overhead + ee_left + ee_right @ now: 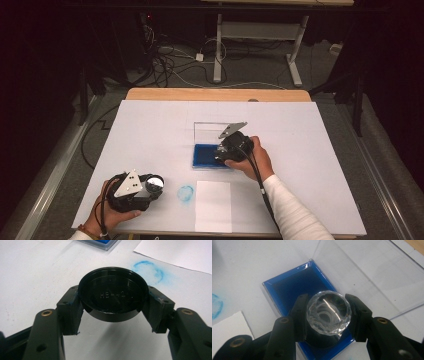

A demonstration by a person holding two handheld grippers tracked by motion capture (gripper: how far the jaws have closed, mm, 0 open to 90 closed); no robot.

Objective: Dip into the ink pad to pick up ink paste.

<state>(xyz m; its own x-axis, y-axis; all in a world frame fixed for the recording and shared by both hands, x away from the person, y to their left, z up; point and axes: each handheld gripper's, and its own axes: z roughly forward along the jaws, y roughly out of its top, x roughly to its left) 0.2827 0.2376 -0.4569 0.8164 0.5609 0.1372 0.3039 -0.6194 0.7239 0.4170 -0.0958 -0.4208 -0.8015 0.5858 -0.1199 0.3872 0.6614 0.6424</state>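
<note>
My right gripper (328, 312) clamps a faceted stamp (329, 312) over the blue ink pad (294, 287); my left gripper (112, 305) grips a black cap (113, 295) marked "HB", bare table (32, 277) at 10 o'clock.

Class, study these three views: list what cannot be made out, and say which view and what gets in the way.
- Base of the faceted clear knob: right gripper view, hidden by its own top and the right gripper.
- Whether the knob touches the blue ink pad: the knob covers the spot.
- Embossed lettering on the black cap: left gripper view, end characters blurred by glare.
- Right gripper's jaws: high view, covered by its body.
</note>
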